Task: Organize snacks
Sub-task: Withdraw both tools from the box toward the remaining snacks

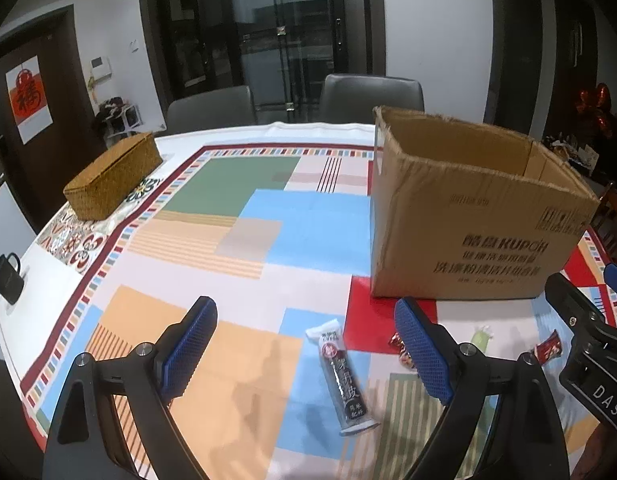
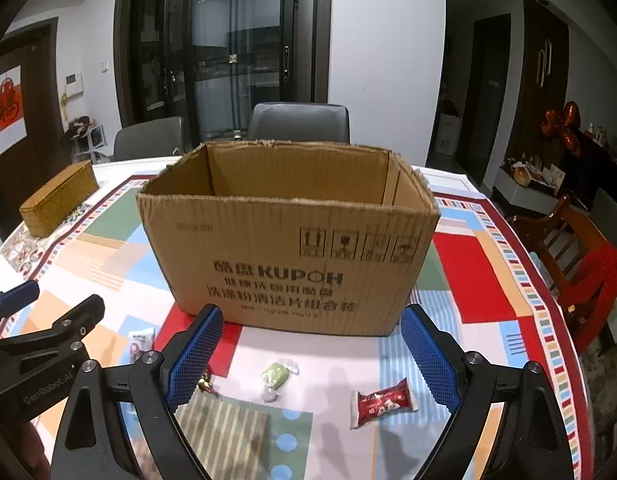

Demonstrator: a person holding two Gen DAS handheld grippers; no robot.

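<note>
A long dark snack bar lies on the patterned tablecloth between the open fingers of my left gripper, which hovers above without touching it. A small red candy peeks out beside the left gripper's right finger. My right gripper is open over a green wrapped candy and a red packet, holding nothing. The small red candy sits by its left pad. An open cardboard box stands just beyond both grippers.
A wicker box sits at the far left of the table and a black mug near the left edge. Grey chairs stand behind the table, and a wooden chair to its right.
</note>
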